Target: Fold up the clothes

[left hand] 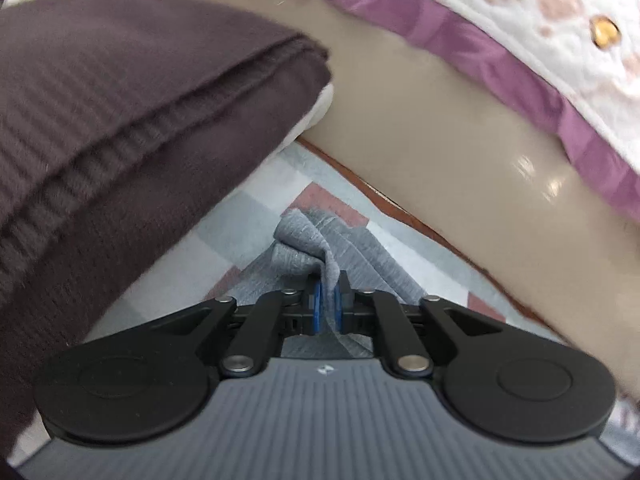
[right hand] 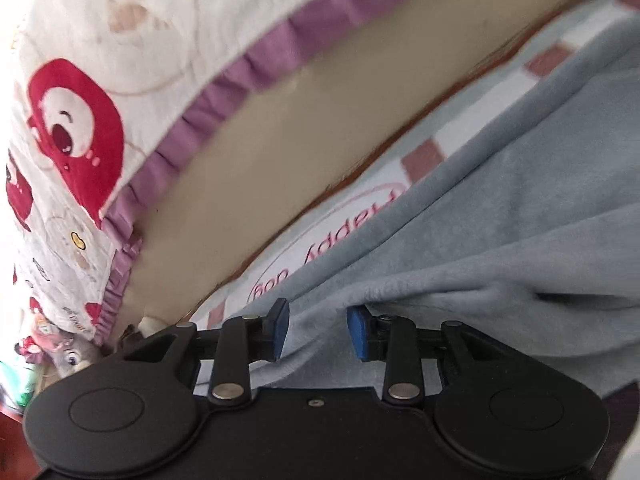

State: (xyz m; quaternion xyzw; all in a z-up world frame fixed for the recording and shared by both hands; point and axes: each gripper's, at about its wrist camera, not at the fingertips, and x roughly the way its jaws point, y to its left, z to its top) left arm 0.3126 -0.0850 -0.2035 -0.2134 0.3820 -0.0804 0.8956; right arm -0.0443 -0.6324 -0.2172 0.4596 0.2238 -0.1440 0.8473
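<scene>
Grey garment [left hand: 320,240] lay on a checked bedsheet [left hand: 224,240] of white, pale grey and dusty pink squares, and the sheet serves as the landmark for these notes.

Left wrist view: left gripper [left hand: 327,304] was nearly closed, its blue pads [left hand: 317,304] pinching a bunched, ribbed fold of the grey garment. The cloth rose in a small crumpled peak just beyond the fingertips and ran back between the jaws. A folded dark brown knit [left hand: 132,128] sat on the sheet to the left of the grey garment, something white showing under its near corner. Beyond the sheet's far edge ran a tan headboard panel [left hand: 440,148] with a brown trim strip along its base. Above the panel hung a white quilt [left hand: 540,8] with a purple frilled border.

Right wrist view: right gripper [right hand: 319,332] stood with jaws apart, pads clear of the cloth. The grey garment [right hand: 500,220], soft and fleecy here, spread over the sheet [right hand: 360,208] ahead and to the right; a rolled edge lay just past the right pad. Pink lettering in an oval showed on the sheet at the garment's edge. The quilt [right hand: 100,80] with red cartoon bears lay beyond the sheet at left.
</scene>
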